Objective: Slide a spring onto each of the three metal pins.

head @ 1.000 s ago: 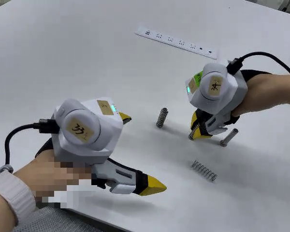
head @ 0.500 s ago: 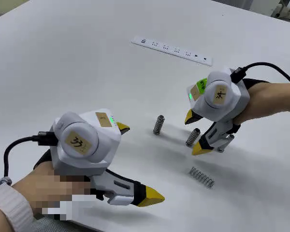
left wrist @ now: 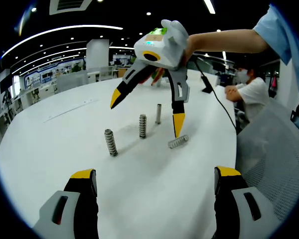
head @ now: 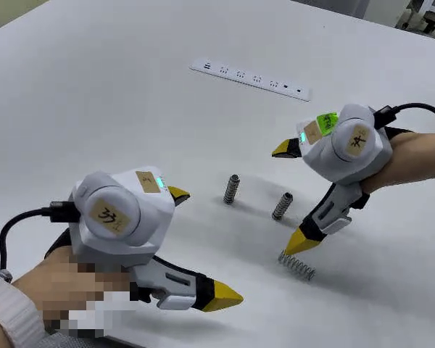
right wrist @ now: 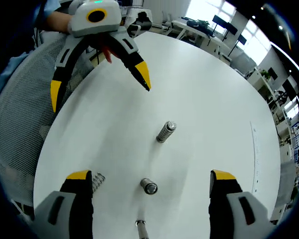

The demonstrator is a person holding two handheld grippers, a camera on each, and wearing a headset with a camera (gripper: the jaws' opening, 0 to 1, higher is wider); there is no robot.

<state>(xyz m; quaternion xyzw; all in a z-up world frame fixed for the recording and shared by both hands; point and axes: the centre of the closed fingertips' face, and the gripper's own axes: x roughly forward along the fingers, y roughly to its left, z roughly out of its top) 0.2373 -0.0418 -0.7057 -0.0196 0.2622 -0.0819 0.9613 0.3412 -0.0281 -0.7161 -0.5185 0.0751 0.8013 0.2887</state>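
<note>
Two upright metal pins (head: 232, 188) (head: 282, 206) each carry a spring at mid-table. A loose spring (head: 297, 265) lies flat near them. My right gripper (head: 286, 200) hangs open above the second sprung pin, its lower yellow tip just over the loose spring's end. In the right gripper view the sprung pins (right wrist: 149, 186) (right wrist: 165, 131) stand between the jaws, with a bare pin (right wrist: 139, 226) at the bottom and the loose spring (right wrist: 97, 180) by one jaw. The left gripper view shows the bare pin (left wrist: 158, 113) upright behind the rest. My left gripper (head: 201, 245) is open, empty, near the front edge.
A white power strip (head: 250, 78) lies flat at the far side of the white table (head: 94, 94). A mesh chair back (left wrist: 274, 149) stands off the table's near edge. Another person (left wrist: 249, 94) sits at the far end.
The right gripper was shut on a spring at the second pin; it has opened, left the spring on the pin, and risen toward the loose spring. The left gripper has hardly moved.
</note>
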